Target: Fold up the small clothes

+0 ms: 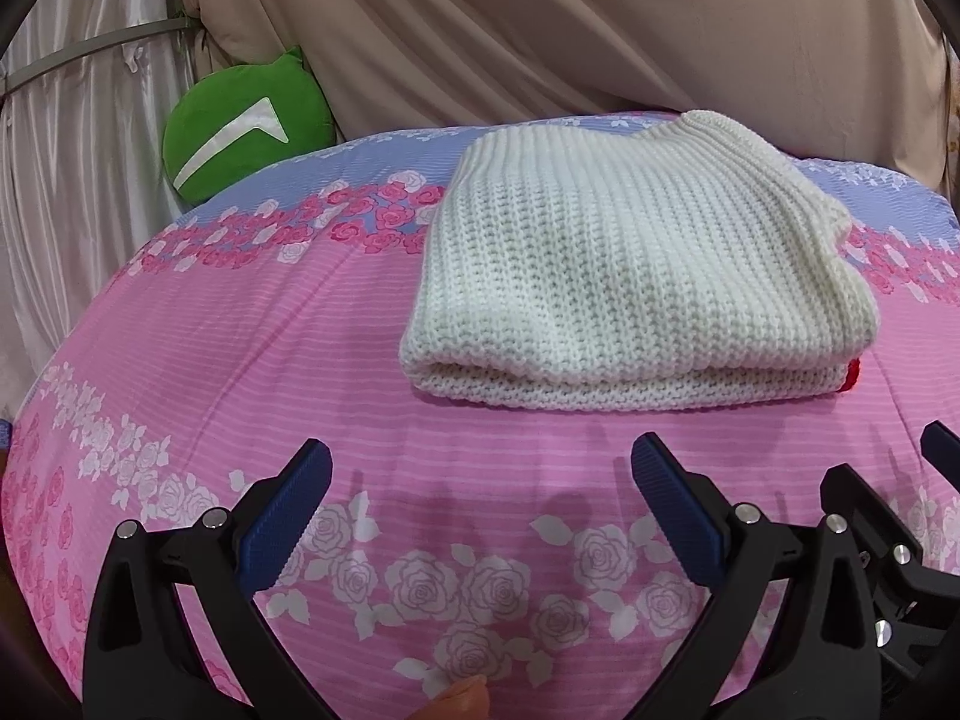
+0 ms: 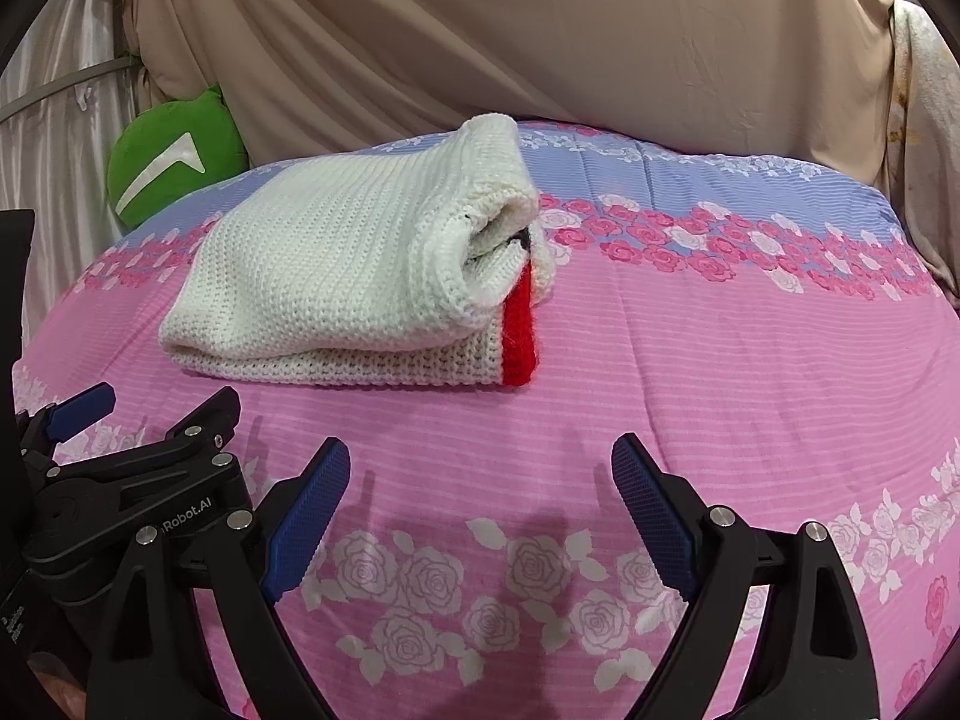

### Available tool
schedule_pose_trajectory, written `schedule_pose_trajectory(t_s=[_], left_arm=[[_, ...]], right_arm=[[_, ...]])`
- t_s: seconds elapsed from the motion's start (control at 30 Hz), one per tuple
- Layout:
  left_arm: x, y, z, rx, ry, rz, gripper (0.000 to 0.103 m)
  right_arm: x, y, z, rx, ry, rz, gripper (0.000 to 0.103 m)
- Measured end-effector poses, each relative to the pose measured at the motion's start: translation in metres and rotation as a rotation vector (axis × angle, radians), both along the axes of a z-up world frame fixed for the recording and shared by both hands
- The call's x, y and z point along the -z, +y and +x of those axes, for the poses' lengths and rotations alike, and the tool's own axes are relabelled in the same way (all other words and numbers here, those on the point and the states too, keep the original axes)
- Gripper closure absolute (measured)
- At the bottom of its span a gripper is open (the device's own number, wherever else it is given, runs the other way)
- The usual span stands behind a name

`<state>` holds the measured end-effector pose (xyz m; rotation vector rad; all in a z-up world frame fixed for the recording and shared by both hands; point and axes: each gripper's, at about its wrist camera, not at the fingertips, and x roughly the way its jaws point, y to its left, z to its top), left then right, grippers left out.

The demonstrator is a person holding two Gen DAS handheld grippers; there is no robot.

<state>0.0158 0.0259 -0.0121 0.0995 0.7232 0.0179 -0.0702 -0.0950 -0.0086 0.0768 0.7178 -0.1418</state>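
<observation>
White knit sweater [image 1: 636, 276] sits folded into a compact stack on the bed [image 1: 252, 360], toward the far middle of the pink and blue rose-print bedspread [image 2: 720, 372]. Fold edge faces the cameras. On its right end a red band [image 2: 519, 330] shows on the lower layer, plus a small dark mark tucked inside the roll. Top layer on that end curls over loosely, not flat.

Left tool [image 1: 480, 492] hovers above the bedspread near the front edge, jaws spread wide, nothing between them. Right tool [image 2: 480, 492] same: wide apart, empty, just beside the left one. Both point down toward the bed, well short of the sweater, no contact with it. A fingertip [image 1: 465, 699] shows at the bottom of the left view.

Step judgement: folding looks done or nearly done; tools are backed off, so this reads as the release/finish stage, or a pause ahead of one last tidy.

Next move, if any: reach forward to the right end, pinch the curled top layer and press or tuck it flat so the stack is square. Needs a shallow grip on the top layer only, or the whole stack drags. Thick knit is bulky and springy, so it may unroll.

Background: green plush cushion [image 1: 240, 126] at the back left, beige curtain [image 2: 510, 30] behind the bed.
</observation>
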Motion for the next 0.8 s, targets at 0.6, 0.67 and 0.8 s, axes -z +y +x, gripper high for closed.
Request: schedule_pose_trajectory(t_s=[0.6, 0.67, 0.8], left_arm=[[-0.0018, -0.0001, -0.0026, -0.007, -0.01, 0.005, 0.006], [-0.0022, -0.0007, -0.0032, -0.01, -0.012, 0.01, 0.006], [-0.003, -0.0013, -0.0037, -0.012, -0.013, 0.015, 0.006]], right_arm=[[0.0, -0.0005, -0.0002, 0.002, 0.0, -0.003, 0.016], [-0.0008, -0.0001, -0.0003, 0.005, 0.0, -0.005, 0.016], [-0.0013, 0.0001, -0.0001, 0.011, 0.001, -0.011, 0.016]])
